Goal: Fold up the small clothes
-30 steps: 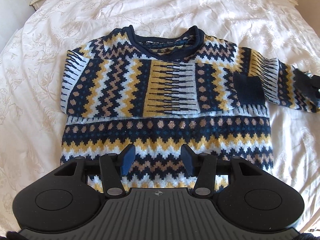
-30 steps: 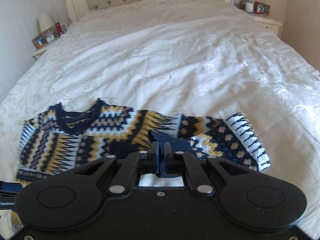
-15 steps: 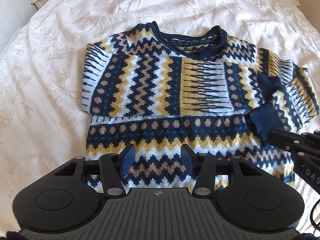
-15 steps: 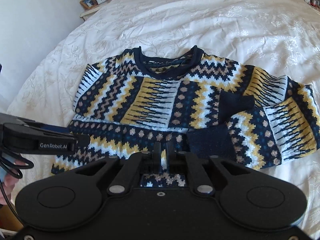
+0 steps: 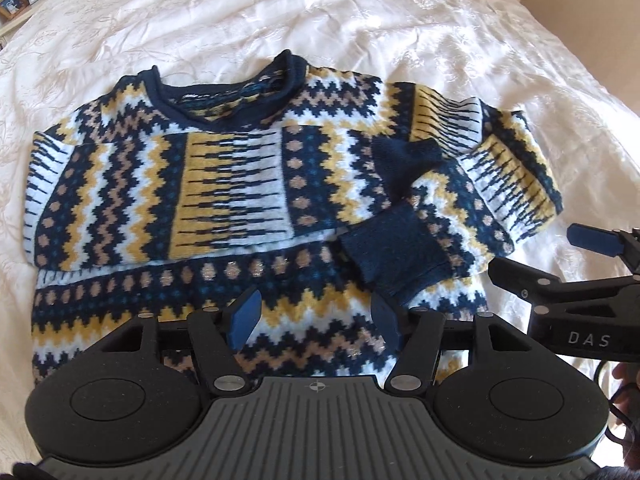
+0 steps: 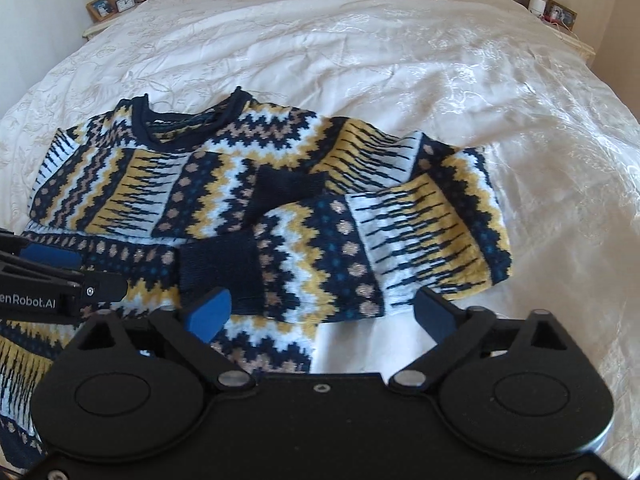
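Now, what I read off both wrist feeds:

Sweater: I see the patterned knit sweater lying flat on the white bedspread, neckline away from me, hem under my left tool.

Right sleeve: folded in across the chest, its navy cuff resting on the body just below the middle. On my right feed the same sleeve lies doubled over, cuff pointing toward the left tool.

Left sleeve: also folded across the chest; a second navy cuff shows just above the first.

Left tool: my left tool hovers over the lower body of the sweater, fingers spread apart, gripping nothing.

Right tool: my right tool is released, blue pads wide apart, nothing between them; it sits at the sweater's right edge, just below the folded sleeve. On the left feed it shows from the side, at the right edge.

Surroundings: bedside shelves with photo frames and a small clock at the far corners.
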`<control>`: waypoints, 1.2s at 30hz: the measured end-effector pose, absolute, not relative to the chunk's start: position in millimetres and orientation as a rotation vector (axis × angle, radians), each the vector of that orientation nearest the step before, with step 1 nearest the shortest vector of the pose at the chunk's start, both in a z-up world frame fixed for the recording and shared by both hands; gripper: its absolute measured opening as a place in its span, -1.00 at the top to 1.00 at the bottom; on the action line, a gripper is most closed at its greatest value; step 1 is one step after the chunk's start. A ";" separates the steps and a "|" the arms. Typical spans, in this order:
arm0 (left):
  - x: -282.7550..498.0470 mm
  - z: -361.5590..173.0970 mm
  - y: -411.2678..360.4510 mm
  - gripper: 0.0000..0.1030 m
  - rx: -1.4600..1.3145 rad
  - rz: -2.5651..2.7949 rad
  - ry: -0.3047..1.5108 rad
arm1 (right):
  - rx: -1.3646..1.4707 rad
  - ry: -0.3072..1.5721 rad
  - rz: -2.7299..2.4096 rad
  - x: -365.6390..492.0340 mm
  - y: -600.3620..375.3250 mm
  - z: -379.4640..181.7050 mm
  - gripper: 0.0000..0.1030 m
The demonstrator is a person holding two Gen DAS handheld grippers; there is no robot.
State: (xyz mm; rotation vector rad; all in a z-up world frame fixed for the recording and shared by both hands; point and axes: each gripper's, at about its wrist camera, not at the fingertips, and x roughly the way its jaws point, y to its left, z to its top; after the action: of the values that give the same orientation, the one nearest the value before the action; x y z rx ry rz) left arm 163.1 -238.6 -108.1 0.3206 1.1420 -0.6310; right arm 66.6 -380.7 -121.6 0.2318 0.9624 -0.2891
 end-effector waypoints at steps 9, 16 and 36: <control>155.5 -130.4 -281.2 -0.34 0.305 -0.671 1.145 | 0.228 0.892 -0.290 47.1 -419.8 -127.5 -0.99; 162.6 -151.0 -299.5 -0.34 0.311 -0.587 1.143 | 0.248 0.910 -0.249 40.8 -434.1 -135.7 -0.99; 158.9 -122.9 -306.2 0.81 0.191 -0.642 1.098 | 0.283 0.946 -0.216 37.0 -444.2 -145.8 -0.99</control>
State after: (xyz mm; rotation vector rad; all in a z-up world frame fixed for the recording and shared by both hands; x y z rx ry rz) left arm 158.9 -306.2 -122.9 0.1912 1.0983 -0.6415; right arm 37.0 -444.2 -145.8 0.2833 0.9457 -0.2155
